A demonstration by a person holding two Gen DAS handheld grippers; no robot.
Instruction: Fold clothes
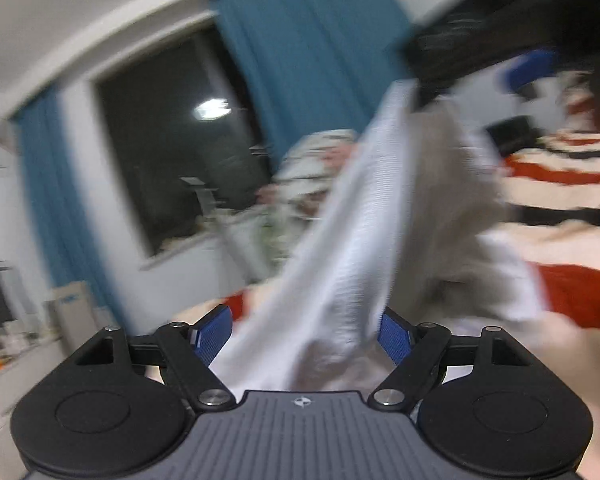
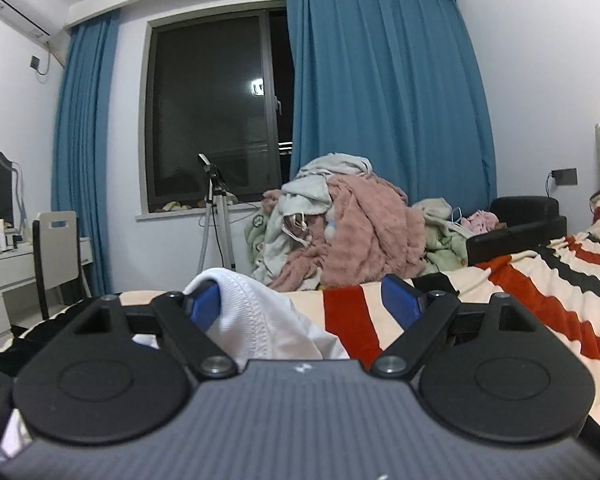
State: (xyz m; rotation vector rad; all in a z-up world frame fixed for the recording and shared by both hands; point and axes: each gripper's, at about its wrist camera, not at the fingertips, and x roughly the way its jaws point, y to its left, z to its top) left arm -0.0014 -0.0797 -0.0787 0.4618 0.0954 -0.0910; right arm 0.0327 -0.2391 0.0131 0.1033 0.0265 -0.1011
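Note:
A white ribbed garment (image 1: 360,220) hangs in a long strip from my right gripper (image 1: 528,68) at the upper right of the blurred left wrist view. Its lower end runs down between the wide-apart jaws of my left gripper (image 1: 306,316), brushing the right pad; the pads do not press on it. In the right wrist view the same white garment (image 2: 260,312) is draped over the left finger of my right gripper (image 2: 300,284). That gripper's jaws stand wide apart, with nothing pinched between the blue pads.
Under both grippers is a bed with a red, black and cream striped blanket (image 2: 520,280). A pile of clothes (image 2: 340,224) lies at its far end before the blue curtain (image 2: 380,100). A tripod (image 2: 216,208), chair (image 2: 56,248) and desk (image 2: 0,268) stand left.

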